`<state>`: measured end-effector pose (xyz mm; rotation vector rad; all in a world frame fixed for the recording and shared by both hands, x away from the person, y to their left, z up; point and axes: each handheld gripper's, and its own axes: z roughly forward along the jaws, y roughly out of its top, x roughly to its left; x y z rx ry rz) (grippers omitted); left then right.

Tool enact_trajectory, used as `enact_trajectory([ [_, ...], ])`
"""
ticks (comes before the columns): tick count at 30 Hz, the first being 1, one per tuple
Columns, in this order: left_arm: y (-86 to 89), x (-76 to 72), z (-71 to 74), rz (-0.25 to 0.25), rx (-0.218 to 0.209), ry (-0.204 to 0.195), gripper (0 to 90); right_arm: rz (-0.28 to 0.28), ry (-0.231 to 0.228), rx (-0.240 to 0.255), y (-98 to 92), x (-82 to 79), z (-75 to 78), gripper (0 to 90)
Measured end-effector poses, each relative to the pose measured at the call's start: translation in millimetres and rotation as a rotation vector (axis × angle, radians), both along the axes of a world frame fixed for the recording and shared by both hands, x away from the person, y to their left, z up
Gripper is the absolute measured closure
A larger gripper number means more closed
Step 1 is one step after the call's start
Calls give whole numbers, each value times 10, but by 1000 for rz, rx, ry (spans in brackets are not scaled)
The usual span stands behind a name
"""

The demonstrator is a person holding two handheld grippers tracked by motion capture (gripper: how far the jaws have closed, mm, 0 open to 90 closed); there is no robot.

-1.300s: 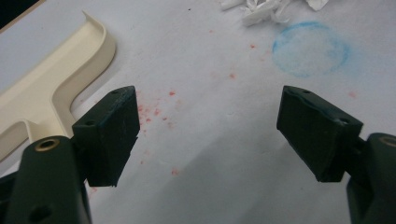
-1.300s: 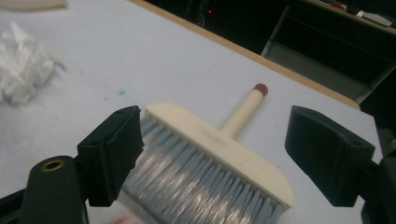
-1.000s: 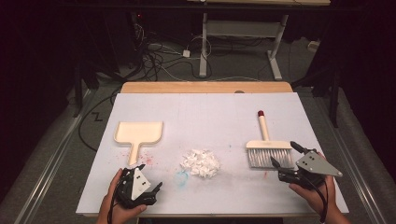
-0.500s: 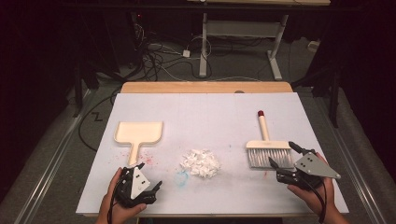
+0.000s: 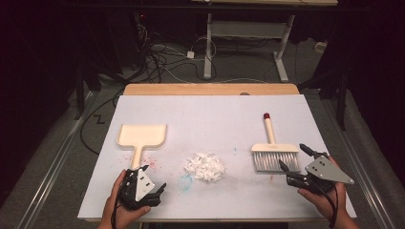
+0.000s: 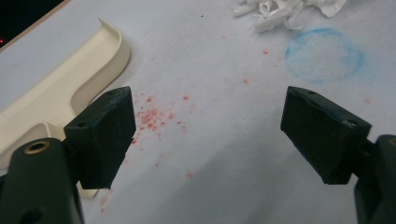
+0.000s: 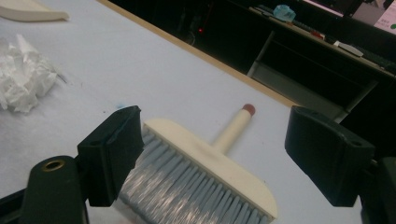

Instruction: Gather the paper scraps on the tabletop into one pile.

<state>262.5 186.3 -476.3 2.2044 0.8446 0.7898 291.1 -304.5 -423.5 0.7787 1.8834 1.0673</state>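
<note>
Grippers open beside brush and dustpan

Table [image 5: 210,114] covered in a pale sheet, with a strip of wood showing along its far edge. At the centre lies a heap of white paper scraps [image 5: 205,166]. From that heap, a cream dustpan [image 5: 141,136] lies at about 10 o'clock, pan end away from the person, handle pointing back toward the near edge. A brush [image 5: 274,155] lies at about 3 o'clock from the heap, its grey bristles toward the person and its cream handle, tipped red, pointing to 12 o'clock.

The left gripper [image 5: 150,179], held in a hand [image 5: 122,210], sits at about 7 o'clock from the heap, just past the end of the dustpan handle. In the left gripper view its jaws stand wide apart with nothing between them but bare sheet, speckled with red crumbs [image 6: 152,116]; the dustpan handle runs just beside the left-hand jaw, and whether they touch I cannot tell. A faint blue ring [image 6: 324,55] marks the sheet near the scraps.

The right gripper [image 5: 293,160], in the other hand [image 5: 325,202], lies at about 4 o'clock from the heap, right at the brush head. Its jaws too are spread wide and hold nothing. In the right gripper view the bristles lie between them, close against the left-hand jaw, with the other jaw well clear.
</note>
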Motion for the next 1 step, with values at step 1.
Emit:
enact_trajectory([
  [1,-6,9,0,-1,1,0,170,-2,0,-3,-5,0,-3,200],
])
